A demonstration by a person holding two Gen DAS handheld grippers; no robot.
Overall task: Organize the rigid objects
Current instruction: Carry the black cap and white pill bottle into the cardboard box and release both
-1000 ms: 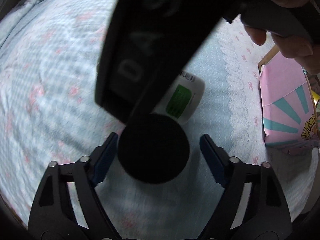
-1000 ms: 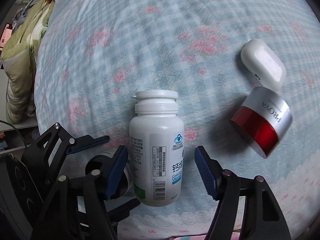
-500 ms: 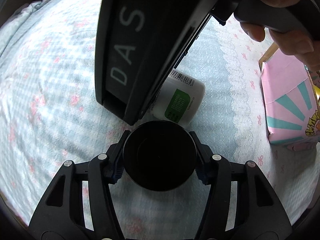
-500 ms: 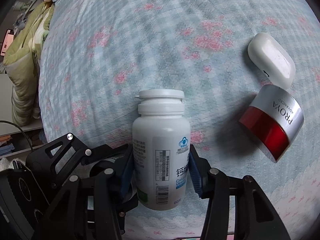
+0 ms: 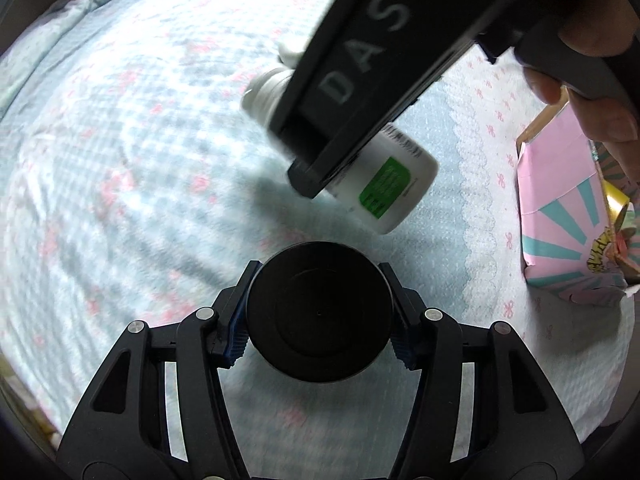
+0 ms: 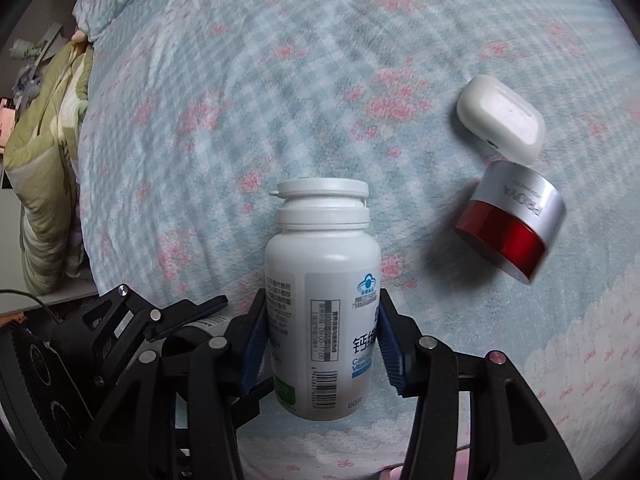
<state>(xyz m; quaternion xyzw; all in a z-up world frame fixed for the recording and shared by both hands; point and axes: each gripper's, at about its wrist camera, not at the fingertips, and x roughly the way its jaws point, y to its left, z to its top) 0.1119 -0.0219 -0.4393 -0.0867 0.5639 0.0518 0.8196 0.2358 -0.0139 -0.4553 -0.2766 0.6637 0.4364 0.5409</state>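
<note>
My left gripper [image 5: 318, 320] is shut on a round black jar [image 5: 320, 312], seen lid-on, held above the bedspread. My right gripper [image 6: 322, 344] is shut on a white pill bottle [image 6: 322, 300] with a white cap and a barcode label, lifted off the bed. The same bottle [image 5: 384, 184] shows in the left wrist view, partly hidden by the right gripper's black body [image 5: 360, 72]. The left gripper [image 6: 132, 332] shows at lower left of the right wrist view.
A red and silver cream jar [image 6: 512, 224] and a white earbud case [image 6: 500, 124] lie on the blue floral bedspread [image 6: 280, 80] to the right. A pink and teal box [image 5: 572, 216] stands at the bed's right edge. A green quilt [image 6: 44, 140] lies left.
Both grippers closed, the left on the black jar and the right on the white bottle. Both objects have since risen off the bed; the bottle moved up and right in the left wrist view.
</note>
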